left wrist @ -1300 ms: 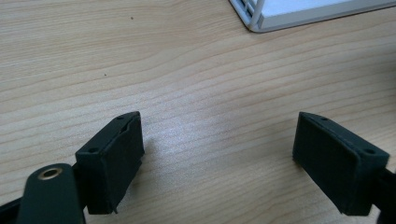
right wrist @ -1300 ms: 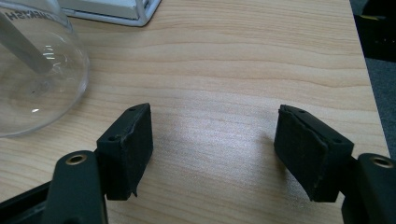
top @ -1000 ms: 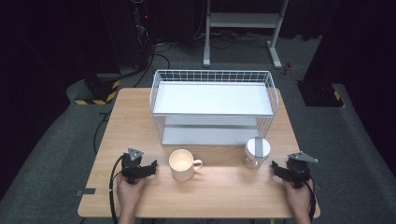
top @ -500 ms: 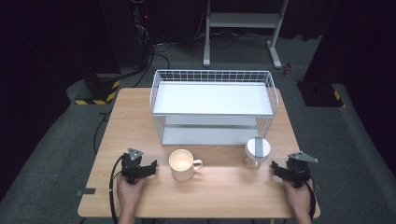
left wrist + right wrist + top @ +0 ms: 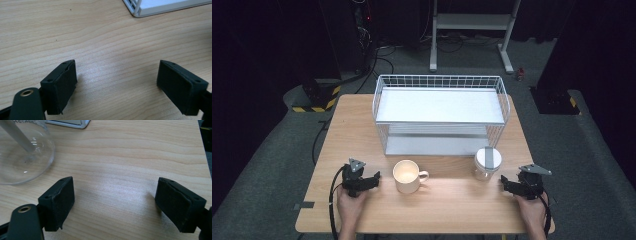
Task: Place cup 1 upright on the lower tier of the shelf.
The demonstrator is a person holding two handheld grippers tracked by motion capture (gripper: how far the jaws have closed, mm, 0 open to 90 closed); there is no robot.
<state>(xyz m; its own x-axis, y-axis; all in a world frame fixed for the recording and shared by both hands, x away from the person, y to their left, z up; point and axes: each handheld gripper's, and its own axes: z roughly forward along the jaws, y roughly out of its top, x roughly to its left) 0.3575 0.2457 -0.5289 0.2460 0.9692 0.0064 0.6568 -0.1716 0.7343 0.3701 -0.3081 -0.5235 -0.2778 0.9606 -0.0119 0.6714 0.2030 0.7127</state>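
I hold the left gripper [image 5: 373,180] and right gripper [image 5: 505,183] low over the desk [image 5: 452,205], jaws apart, nothing between; the right's have just widened. The mug [image 5: 407,176] and glass jar [image 5: 487,163], its lettering unreadable, stand before the wire basket [image 5: 439,80].

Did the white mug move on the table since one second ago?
No. In the high view the white mug stands at the same spot in front of the wire basket, its handle pointing toward the glass jar, as before.
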